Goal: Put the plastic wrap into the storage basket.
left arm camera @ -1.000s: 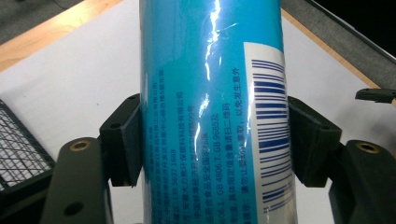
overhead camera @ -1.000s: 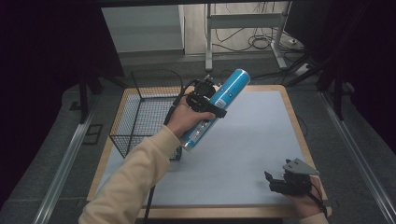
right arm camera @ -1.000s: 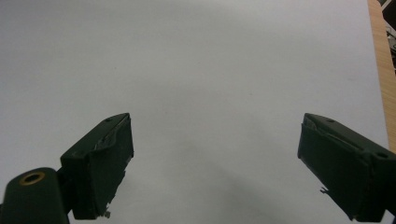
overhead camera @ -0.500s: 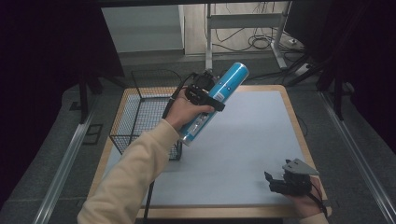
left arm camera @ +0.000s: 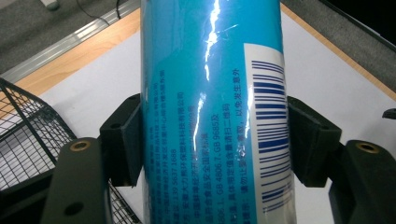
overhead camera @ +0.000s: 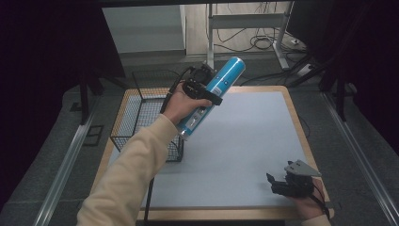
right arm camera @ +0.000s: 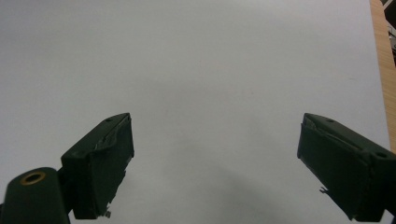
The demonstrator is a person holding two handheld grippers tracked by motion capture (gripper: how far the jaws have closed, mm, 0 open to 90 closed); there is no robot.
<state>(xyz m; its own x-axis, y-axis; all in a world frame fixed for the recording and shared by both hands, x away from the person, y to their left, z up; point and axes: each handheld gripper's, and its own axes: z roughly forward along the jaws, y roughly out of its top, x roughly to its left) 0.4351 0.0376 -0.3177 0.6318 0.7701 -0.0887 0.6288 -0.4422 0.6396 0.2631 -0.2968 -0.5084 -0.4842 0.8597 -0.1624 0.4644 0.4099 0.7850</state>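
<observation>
Nearer the wire basket (overhead camera: 146,117) than before, left gripper (overhead camera: 203,88) clamping blue can (overhead camera: 214,94), right gripper (overhead camera: 287,184) open

Blue can (overhead camera: 211,96), black wire basket (overhead camera: 141,117), white mat (overhead camera: 244,141).

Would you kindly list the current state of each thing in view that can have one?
Blue can: held off the table, tilted, top end pointing away.
Left gripper: shut on the blue can's sides.
Right gripper: open, nothing between its jaws, over the white mat.
Wire basket: upright at the table's left edge, looks empty.
</observation>
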